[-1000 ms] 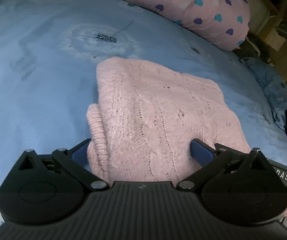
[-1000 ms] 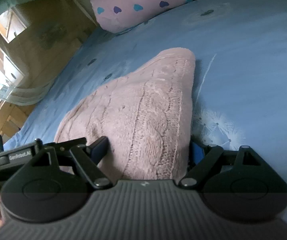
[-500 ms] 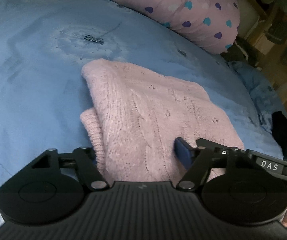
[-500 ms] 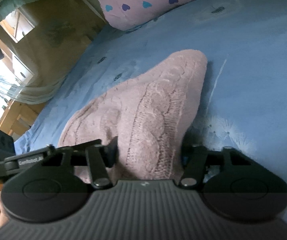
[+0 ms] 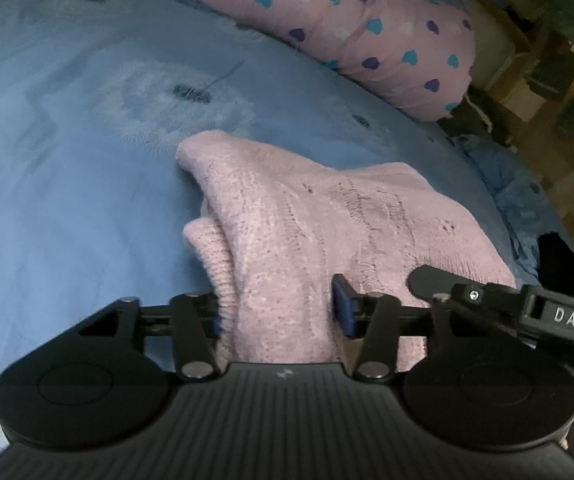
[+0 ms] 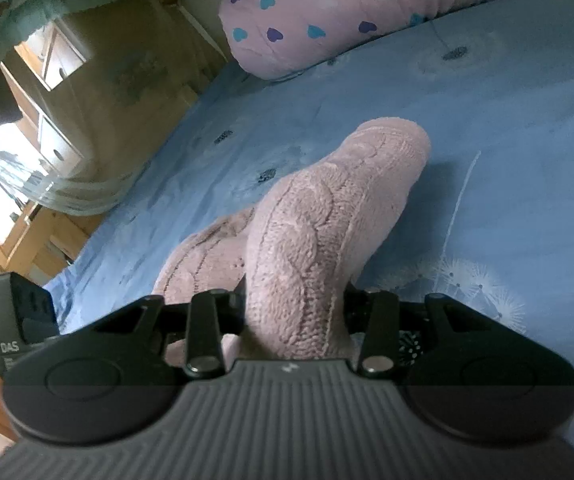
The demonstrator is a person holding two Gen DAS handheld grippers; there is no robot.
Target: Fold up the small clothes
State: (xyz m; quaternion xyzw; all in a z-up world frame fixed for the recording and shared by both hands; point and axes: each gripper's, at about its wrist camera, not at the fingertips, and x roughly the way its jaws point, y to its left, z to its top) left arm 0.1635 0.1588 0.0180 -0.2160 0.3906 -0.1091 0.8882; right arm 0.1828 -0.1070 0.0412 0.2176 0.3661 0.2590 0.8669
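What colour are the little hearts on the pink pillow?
The pillow has purple, turquoise and white hearts, clearest in the left wrist view.

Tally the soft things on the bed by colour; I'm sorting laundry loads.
Pink: 2, the knit sweater and the heart-print pillow.
Blue: 1, the bedsheet underneath them.
Total: 3.

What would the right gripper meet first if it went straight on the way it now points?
The pink knitted sweater: a bunched fold already sits between the closing jaws of the right gripper. Beyond it probably lies the blue bedsheet, though depth is unclear.
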